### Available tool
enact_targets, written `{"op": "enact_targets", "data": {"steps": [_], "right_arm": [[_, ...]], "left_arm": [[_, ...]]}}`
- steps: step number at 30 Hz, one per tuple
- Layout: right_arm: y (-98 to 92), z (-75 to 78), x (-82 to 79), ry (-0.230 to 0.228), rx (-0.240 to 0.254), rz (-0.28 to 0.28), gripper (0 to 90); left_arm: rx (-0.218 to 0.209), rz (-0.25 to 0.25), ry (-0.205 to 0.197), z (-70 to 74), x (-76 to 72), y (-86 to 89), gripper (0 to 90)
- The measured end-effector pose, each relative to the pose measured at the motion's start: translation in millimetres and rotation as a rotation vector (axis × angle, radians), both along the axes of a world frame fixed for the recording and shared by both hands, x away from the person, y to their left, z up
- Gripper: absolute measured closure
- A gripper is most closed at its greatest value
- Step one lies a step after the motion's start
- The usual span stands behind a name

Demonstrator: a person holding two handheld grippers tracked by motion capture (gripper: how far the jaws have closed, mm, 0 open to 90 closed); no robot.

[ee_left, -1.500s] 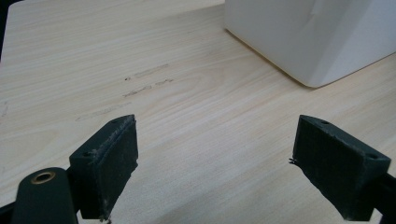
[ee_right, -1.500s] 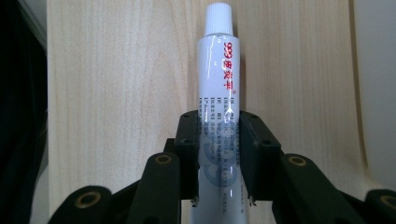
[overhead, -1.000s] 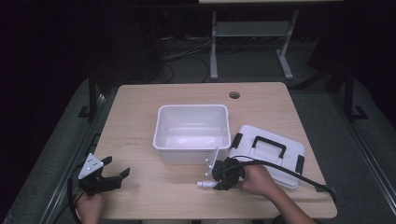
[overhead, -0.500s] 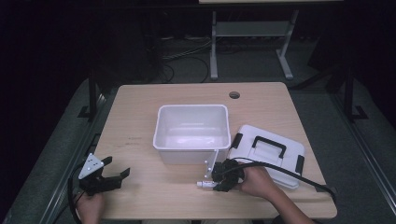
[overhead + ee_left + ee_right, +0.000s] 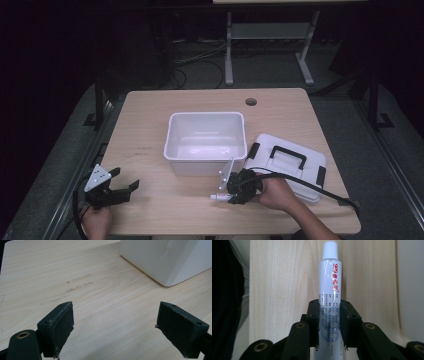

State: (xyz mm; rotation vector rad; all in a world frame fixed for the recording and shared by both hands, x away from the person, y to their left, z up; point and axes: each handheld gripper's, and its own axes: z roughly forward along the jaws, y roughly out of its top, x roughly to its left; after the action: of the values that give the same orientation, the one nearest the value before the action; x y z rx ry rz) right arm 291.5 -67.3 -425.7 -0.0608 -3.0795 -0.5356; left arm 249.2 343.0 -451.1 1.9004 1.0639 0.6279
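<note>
The right gripper (image 5: 329, 325) squeezes a tube (image 5: 329, 287) just beside the tub (image 5: 206, 145); the left gripper (image 5: 116, 327) gapes wide over bare table (image 5: 165, 210) near its edge.

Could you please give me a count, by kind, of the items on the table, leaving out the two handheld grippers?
Open white bin: 1
White lid with black handle and latches: 1
White tube with a white cap, clamped in the right gripper: 1
Total: 3
</note>
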Motion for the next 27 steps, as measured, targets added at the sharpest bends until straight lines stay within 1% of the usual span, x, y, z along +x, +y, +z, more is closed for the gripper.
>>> {"op": "enact_targets", "data": {"steps": [2, 5, 10, 12, 14, 16, 18, 20, 23, 25, 27], "right_arm": [[-2.3, 5.1, 0.4, 0.009, 0.006, -0.007, 71.4], [-6.3, 13.3, 0.6, 0.011, 0.024, -0.012, 71.3], [-5.1, 29.6, -1.2, 0.001, 0.036, -0.003, 71.3], [-5.4, 36.4, -0.7, 0.007, 0.060, -0.003, 71.3], [-5.0, 43.7, -1.4, -0.007, 0.057, -0.005, 71.3], [-4.5, 52.3, -1.8, -0.011, 0.076, 0.001, 71.3], [-5.9, 58.2, -0.7, -0.005, 0.095, -0.006, 71.2], [-5.6, 64.2, -0.7, -0.021, 0.081, -0.005, 71.2], [-4.7, 73.8, 0.2, -0.017, 0.092, 0.003, 71.3], [-3.9, 79.2, 0.4, -0.026, 0.079, 0.004, 71.2], [-2.4, 87.1, 1.3, -0.026, 0.082, 0.006, 71.2]], "left_arm": [[0.000, 0.000, 0.000, 0.0, 0.0, 0.1, 13.4], [0.000, 0.000, 0.001, -0.3, 0.2, -0.2, 13.4], [-0.003, 0.001, -0.001, -0.2, -0.1, -0.9, 13.4], [-0.004, 0.003, 0.000, -0.2, -0.2, -0.3, 13.4], [-0.002, 0.004, 0.001, -0.2, -0.1, 0.5, 13.4], [-0.001, 0.004, 0.001, 0.0, -0.1, 0.5, 13.4], [-0.001, 0.003, 0.000, 0.1, -0.2, 0.1, 13.4], [-0.001, 0.000, 0.002, -0.2, 0.1, -0.2, 13.4], [-0.003, 0.002, 0.000, -0.1, 0.0, -0.7, 13.4], [-0.005, 0.002, 0.001, -0.3, 0.0, -1.0, 13.4], [-0.002, 0.000, 0.004, -0.3, 0.2, -1.2, 13.4]]}}
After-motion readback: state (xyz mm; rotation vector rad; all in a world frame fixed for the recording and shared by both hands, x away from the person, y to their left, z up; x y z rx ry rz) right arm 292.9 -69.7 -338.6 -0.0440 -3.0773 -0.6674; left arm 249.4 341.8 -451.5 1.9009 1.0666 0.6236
